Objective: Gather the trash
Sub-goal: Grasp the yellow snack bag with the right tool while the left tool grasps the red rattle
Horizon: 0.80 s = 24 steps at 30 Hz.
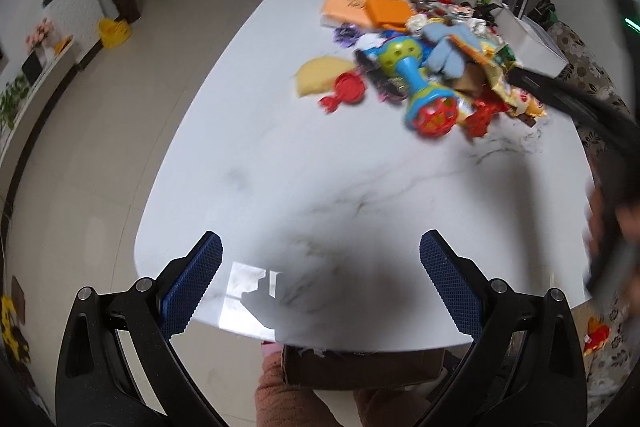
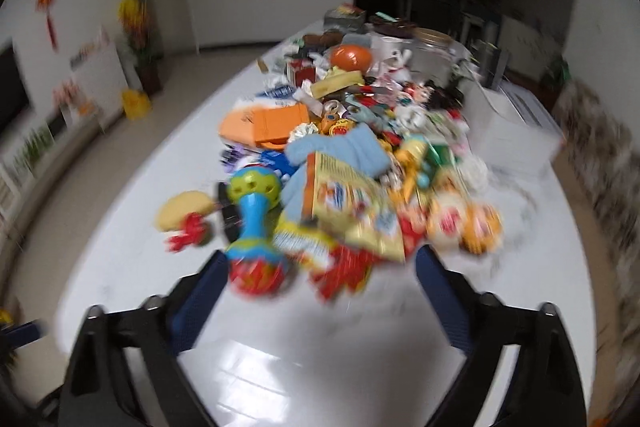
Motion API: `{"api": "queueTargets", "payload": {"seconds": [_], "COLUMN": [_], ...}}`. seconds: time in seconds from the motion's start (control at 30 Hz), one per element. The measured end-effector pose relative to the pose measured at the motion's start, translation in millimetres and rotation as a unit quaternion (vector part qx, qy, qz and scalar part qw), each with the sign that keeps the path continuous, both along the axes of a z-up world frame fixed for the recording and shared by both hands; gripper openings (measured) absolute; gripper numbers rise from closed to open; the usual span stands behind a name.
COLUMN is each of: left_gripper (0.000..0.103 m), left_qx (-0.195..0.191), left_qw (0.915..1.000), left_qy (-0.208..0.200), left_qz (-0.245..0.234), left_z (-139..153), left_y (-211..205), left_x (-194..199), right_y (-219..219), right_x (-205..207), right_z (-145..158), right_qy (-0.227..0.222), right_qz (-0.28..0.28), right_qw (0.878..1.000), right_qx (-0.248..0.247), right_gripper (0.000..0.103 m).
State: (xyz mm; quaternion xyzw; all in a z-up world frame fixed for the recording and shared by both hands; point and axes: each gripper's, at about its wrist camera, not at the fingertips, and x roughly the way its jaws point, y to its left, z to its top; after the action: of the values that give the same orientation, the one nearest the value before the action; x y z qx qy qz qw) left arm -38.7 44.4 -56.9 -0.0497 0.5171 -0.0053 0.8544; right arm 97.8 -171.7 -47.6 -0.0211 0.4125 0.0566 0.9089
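A heap of wrappers and toys covers the far half of the white marble table (image 1: 280, 167). At its near end lie a blue rattle toy (image 1: 416, 83), a yellow snack bag (image 2: 356, 211) and a crumpled red wrapper (image 2: 344, 275). My left gripper (image 1: 320, 247) hangs open over the bare near end of the table, nothing between its blue pads. My right gripper (image 2: 320, 259) is open too, its tips just short of the red wrapper and the rattle toy (image 2: 252, 223). In the left wrist view the right gripper (image 1: 560, 95) shows as a dark blur reaching in from the right.
A yellow slice (image 1: 320, 75) and a red candy-shaped toy (image 1: 344, 93) lie left of the heap. An orange box (image 2: 272, 127) and a light-blue cloth (image 2: 340, 155) sit further in. A white box (image 2: 508, 135) stands at the right edge. A brown cardboard box (image 1: 360, 367) sits below the near edge.
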Motion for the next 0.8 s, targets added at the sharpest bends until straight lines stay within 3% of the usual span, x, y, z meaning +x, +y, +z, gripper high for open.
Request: {"api": "queueTargets", "payload": {"seconds": [0.03, 0.13, 0.17, 0.23, 0.27, 0.37, 0.53, 0.63, 0.73, 0.8], "left_gripper": [0.097, 0.097, 0.097, 0.097, 0.097, 0.097, 0.097, 0.096, 0.096, 0.096], "left_qx": [-0.001, -0.024, -0.029, -0.038, -0.039, -0.048, -0.072, -0.055, -0.036, -0.044], "left_qw": [1.0, 0.9996, 0.9994, 0.9989, 0.9988, 0.9983, 0.997, 0.9978, 0.9984, 0.9978], "left_qy": [0.0, -0.002, -0.001, 0.011, 0.015, 0.014, -0.016, -0.035, -0.044, -0.04], "left_qz": [0.003, 0.014, 0.017, 0.025, 0.026, 0.029, 0.024, 0.015, -0.008, -0.029], "left_z": [-1.8, -8.1, -10.5, -17.6, -19.7, -26.4, -30.0, -33.1, -34.8, -40.6], "left_y": [4.2, 19.0, 21.6, 27.6, 28.5, 31.5, 25.7, 18.8, 4.0, -8.6], "left_x": [-3.6, -16.7, -19.1, -22.6, -21.6, -17.8, 18.0, 67.6, 112.9, 142.5], "right_y": [7.0, 13.3, 13.2, 6.2, -2.9, -33.4, -74.1, -97.1, -106.2, -110.1], "right_x": [20.7, 68.8, 79.6, 84.1, 78.4, 48.3, -22.9, -66.3, -93.7, -113.9], "right_z": [-9.3, -34.5, -39.9, -39.1, -34.0, -12.8, 25.6, 33.8, 32.3, 27.9], "right_qy": [0.013, 0.06, 0.066, 0.074, 0.073, 0.063, 0.013, 0.004, 0.009, 0.016], "right_qz": [0.003, -0.008, -0.017, -0.03, -0.033, -0.041, -0.053, -0.066, -0.085, -0.099], "right_qw": [1.0, 0.997, 0.995, 0.994, 0.996, 0.997, 0.993, 0.982, 0.975, 0.967], "right_qx": [-0.02, -0.045, -0.068, -0.077, -0.047, 0.029, 0.105, 0.179, 0.207, 0.234], "right_gripper": [0.07, 0.062, 0.04, 0.022, 0.012, 0.011, 0.011, 0.012, 0.012, 0.012]}}
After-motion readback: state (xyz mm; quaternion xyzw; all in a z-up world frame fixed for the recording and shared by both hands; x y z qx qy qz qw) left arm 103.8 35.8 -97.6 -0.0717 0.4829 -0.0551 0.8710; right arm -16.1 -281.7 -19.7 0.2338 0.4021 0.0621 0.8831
